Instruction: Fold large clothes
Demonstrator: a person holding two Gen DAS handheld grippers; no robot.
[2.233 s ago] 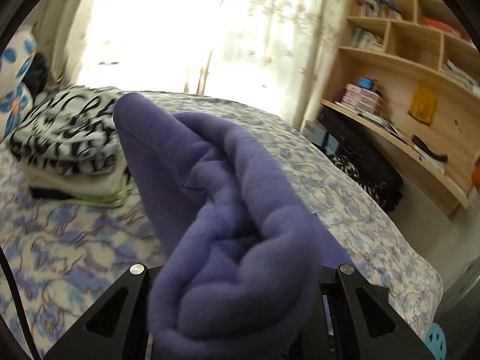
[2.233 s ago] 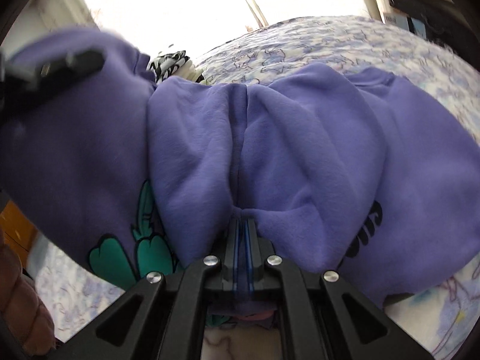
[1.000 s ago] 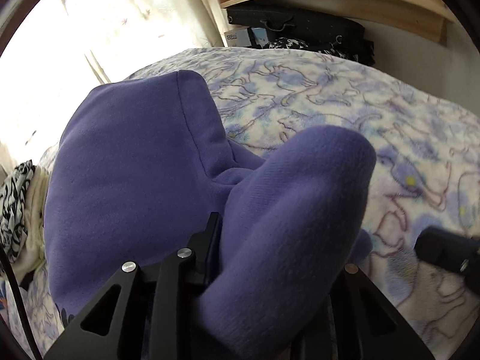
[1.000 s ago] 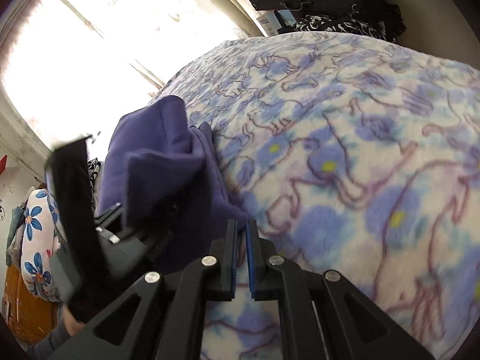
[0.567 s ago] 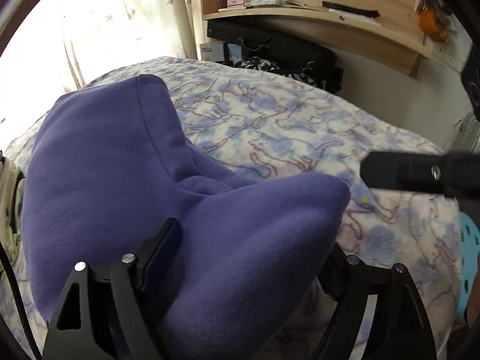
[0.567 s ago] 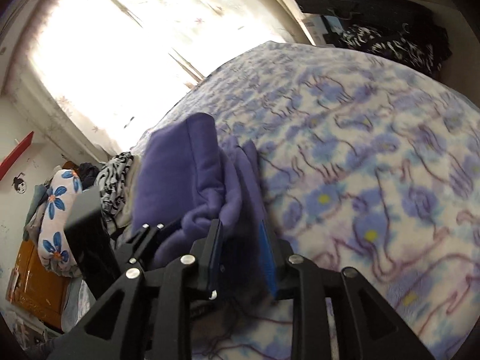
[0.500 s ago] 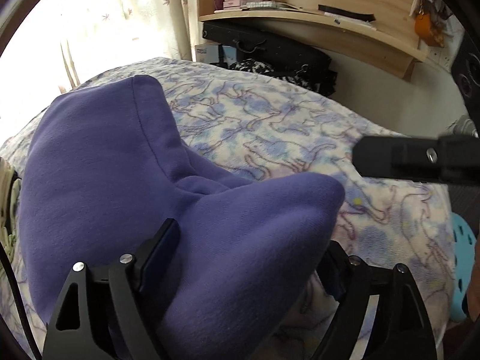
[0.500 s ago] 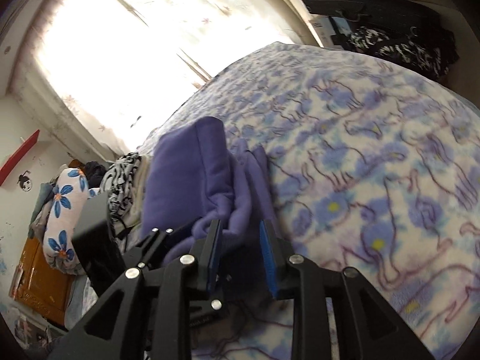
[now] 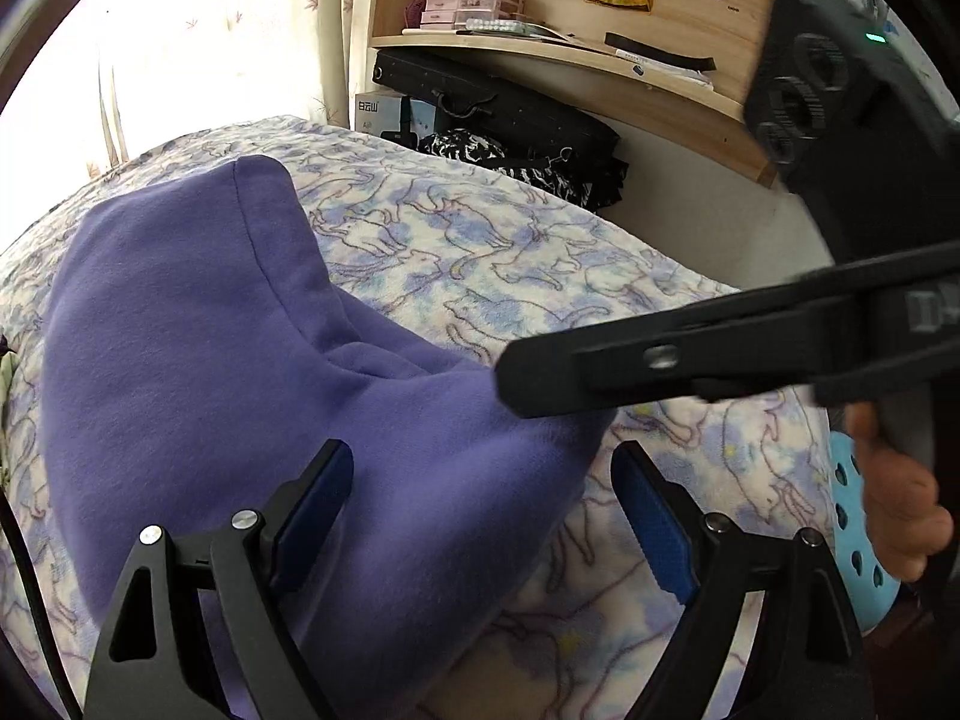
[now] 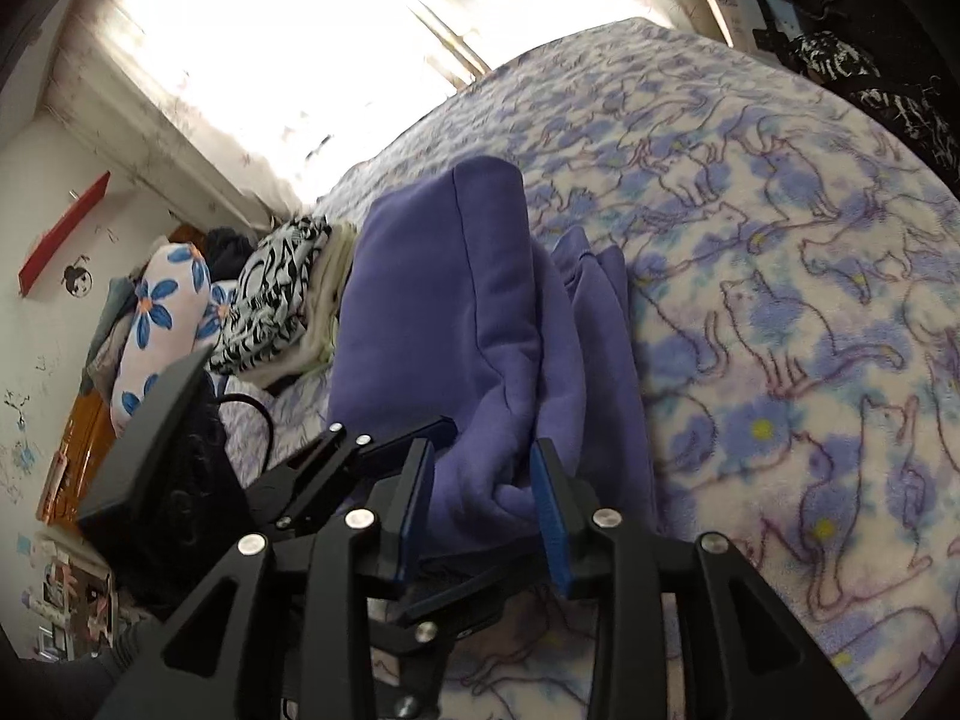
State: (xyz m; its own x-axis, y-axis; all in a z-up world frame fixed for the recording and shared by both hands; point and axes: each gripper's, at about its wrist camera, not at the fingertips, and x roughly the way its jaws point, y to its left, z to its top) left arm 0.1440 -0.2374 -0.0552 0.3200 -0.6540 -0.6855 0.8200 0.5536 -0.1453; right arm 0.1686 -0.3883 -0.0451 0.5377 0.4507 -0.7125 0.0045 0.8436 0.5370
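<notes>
Left view: left gripper (image 9: 480,510) spread around folded sweatshirt (image 9: 240,360), shelf (image 9: 570,54) behind. Right view: right gripper (image 10: 483,498), just opening, straddles its edge; clothes pile (image 10: 282,294) beyond.

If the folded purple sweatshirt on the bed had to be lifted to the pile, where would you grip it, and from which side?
Probably the thick rounded fold at the near end of the purple sweatshirt, from the bed's near edge, where the left gripper stands open around it. There the layers are bundled; the loose edges lie on the other side.
</notes>
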